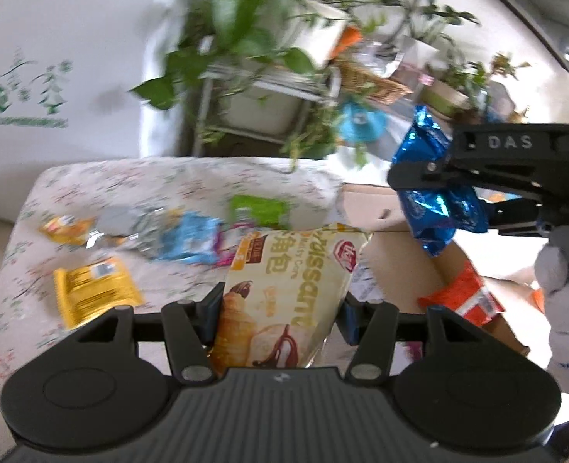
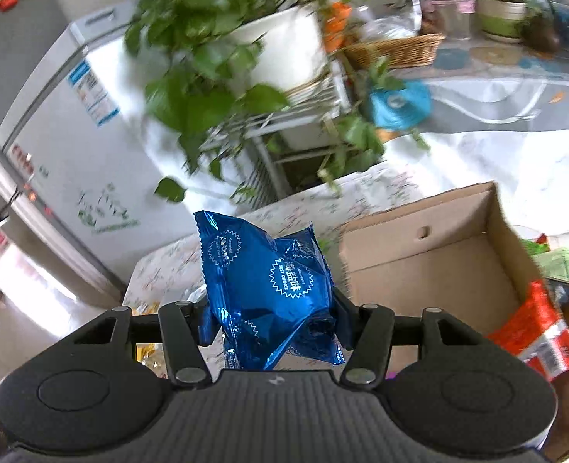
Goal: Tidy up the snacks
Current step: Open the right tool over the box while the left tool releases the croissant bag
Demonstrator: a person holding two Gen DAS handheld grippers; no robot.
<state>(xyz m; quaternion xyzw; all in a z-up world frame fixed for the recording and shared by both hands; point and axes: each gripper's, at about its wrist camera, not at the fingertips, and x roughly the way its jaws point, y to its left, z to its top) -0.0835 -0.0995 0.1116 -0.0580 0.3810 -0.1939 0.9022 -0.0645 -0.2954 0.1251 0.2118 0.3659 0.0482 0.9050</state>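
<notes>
a: which snacks are held, and where?

b: a cream and yellow plastic croissant packet is clamped between the blue pads of the left gripper, lifted above the floral-patterned tablecloth. a shiny blue foil snack bag is pinched in the closed jaws of the right gripper, also raised off the table.

a: can the right gripper be seen from the left side too?

b: yes, in the left wrist view it is seen at the right edge, with the blue foil bag hanging from it above the open brown cardboard box. a white gloved hand is seen just below it.

a: what is already in the box?

b: an orange-red snack packet is seen against its right-hand wall; the rest of the floor that shows is bare cardboard.

a: and what is left on the cloth?

b: a yellow packet, a smaller yellow one, a silver foil wrapper, a light blue packet and a green packet are scattered there, blurred. behind the table a leafy green potted plant on a white metal stand is seen, beside a white fridge.
</notes>
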